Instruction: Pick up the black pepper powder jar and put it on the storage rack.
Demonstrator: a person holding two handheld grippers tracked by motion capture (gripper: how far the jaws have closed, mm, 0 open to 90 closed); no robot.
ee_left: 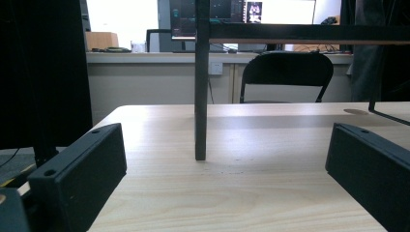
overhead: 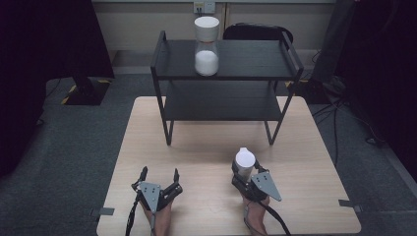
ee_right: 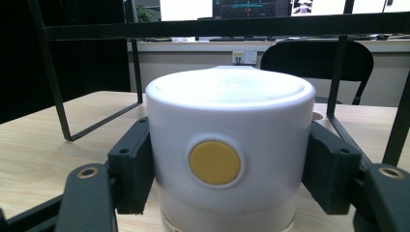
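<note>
Gripping a white cylindrical plastic canister with a yellow round button (ee_right: 227, 159) near the table's front right.
Left gripper (overhead: 158, 178): jaws wide apart, empty, low over the pale wooden table (overhead: 206, 147). Right gripper (overhead: 246, 173): jaws clamped on the canister's sides. Risk: smooth wall could slip, or it clips the black metal two-tier shelf (overhead: 226, 73) if lifted carelessly.

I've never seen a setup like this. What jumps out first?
The right claw grips a white jar with a yellow dot, near the front of the table. A second white jar stands on top of the black shelf at the table's far end. The left claw is open, holding nothing.
</note>
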